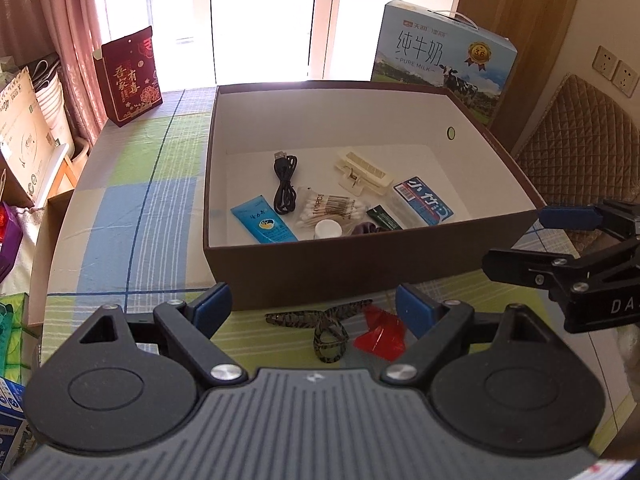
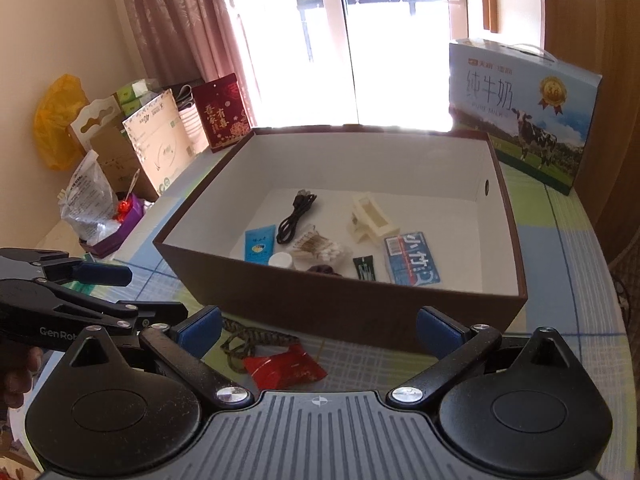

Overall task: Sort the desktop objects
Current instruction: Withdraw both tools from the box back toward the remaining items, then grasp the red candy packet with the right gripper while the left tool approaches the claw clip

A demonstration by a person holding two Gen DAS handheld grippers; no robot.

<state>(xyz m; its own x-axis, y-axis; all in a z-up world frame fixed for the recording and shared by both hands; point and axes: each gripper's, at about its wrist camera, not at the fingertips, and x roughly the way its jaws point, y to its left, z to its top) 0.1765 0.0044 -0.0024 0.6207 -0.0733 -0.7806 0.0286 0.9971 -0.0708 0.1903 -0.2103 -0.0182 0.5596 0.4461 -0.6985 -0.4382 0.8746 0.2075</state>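
A brown box with a white inside stands on the table. It holds a black cable, a blue tube, cotton swabs, a cream clip, a blue packet and several other small items. On the cloth in front of the box lie a patterned band and a red packet. My left gripper is open above them, empty. My right gripper is open too, empty.
A milk carton box stands behind the brown box. A red gift bag sits at the far left of the checked tablecloth. Cardboard boxes and bags crowd the left side. A padded chair back is at right.
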